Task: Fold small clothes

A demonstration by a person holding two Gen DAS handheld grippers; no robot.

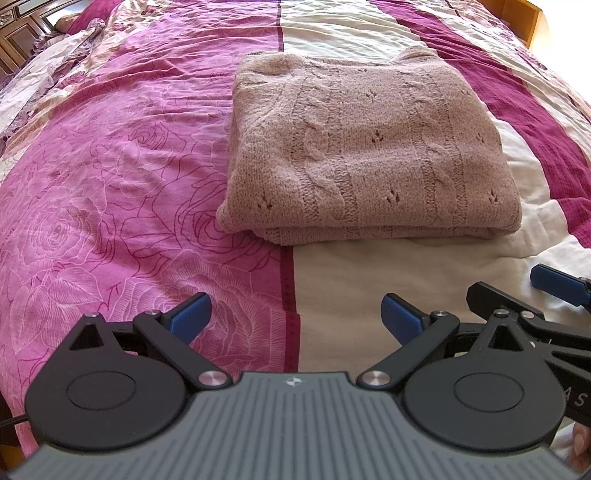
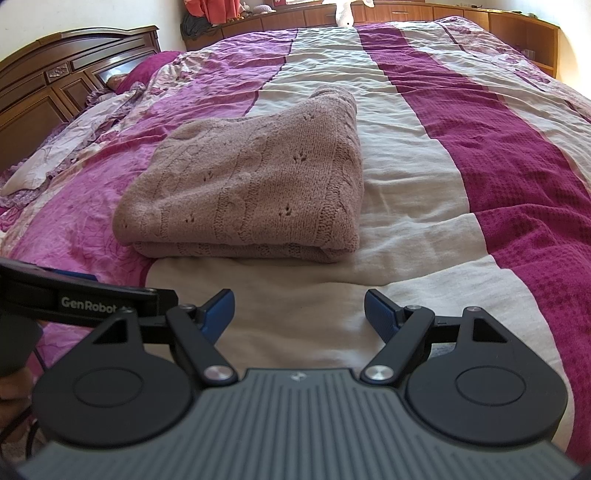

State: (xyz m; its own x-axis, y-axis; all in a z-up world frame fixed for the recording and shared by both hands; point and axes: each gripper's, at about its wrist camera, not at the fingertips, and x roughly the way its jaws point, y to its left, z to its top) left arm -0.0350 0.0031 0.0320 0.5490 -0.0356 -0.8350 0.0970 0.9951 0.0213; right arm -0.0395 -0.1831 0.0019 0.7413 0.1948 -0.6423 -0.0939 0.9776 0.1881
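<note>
A dusty-pink cable-knit sweater (image 1: 362, 147) lies folded into a thick rectangle on the bed; in the right wrist view the same sweater (image 2: 255, 184) sits ahead and to the left. My left gripper (image 1: 295, 319) hovers short of its near edge, open, with nothing between its blue pads. My right gripper (image 2: 299, 314) is also open and empty, over the cream stripe in front of the sweater. A blue fingertip (image 1: 554, 282) of the right gripper shows at the right edge of the left wrist view. Part of the left gripper's black body (image 2: 85, 295) crosses the left side of the right wrist view.
The bedspread (image 2: 498, 147) has magenta, cream and rose-patterned pink stripes. A carved wooden headboard (image 2: 55, 85) and ruffled pillows (image 2: 74, 140) stand at the left. Wooden cabinets (image 2: 443, 14) with soft toys line the far side. A person's fingers (image 1: 580, 439) show at the lower right corner.
</note>
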